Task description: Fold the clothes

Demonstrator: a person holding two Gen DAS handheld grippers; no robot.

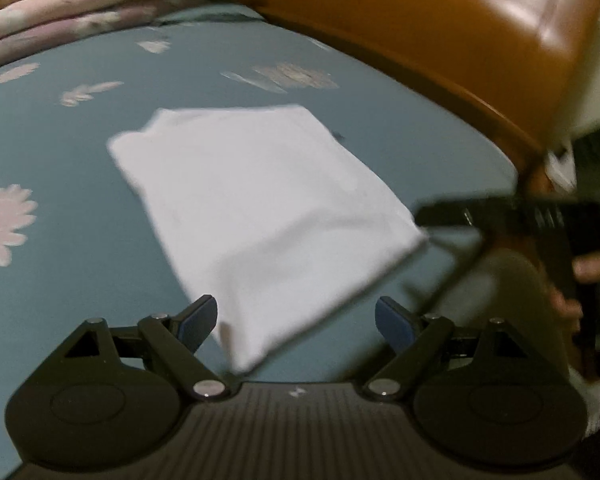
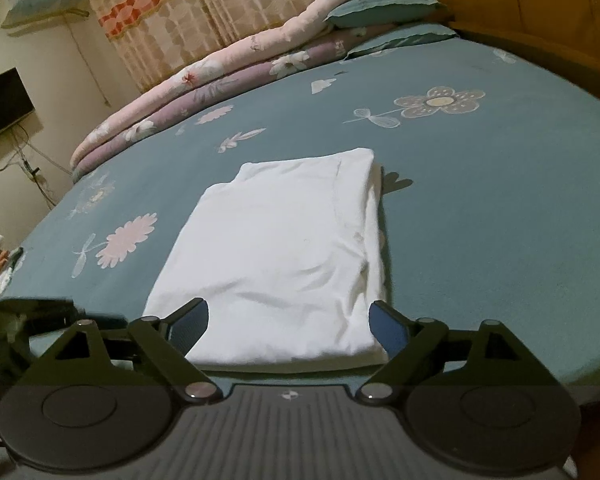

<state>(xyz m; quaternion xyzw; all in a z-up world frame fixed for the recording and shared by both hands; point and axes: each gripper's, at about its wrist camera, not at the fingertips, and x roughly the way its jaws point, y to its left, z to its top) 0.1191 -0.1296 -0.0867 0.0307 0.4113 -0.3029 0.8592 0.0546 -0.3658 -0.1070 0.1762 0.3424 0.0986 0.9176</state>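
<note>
A white garment, folded into a rectangle, lies flat on the blue flowered bed sheet. It also shows in the left wrist view, blurred. My right gripper is open, its jaws spread at the garment's near edge, holding nothing. My left gripper is open just over the garment's near corner, holding nothing. The right gripper's black body reaches in at the right of the left wrist view, near the garment's right corner.
A rolled pink and purple quilt and blue pillows lie at the bed's far side. An orange wooden headboard borders the bed. A curtain, a dark screen and wall cables stand beyond the bed.
</note>
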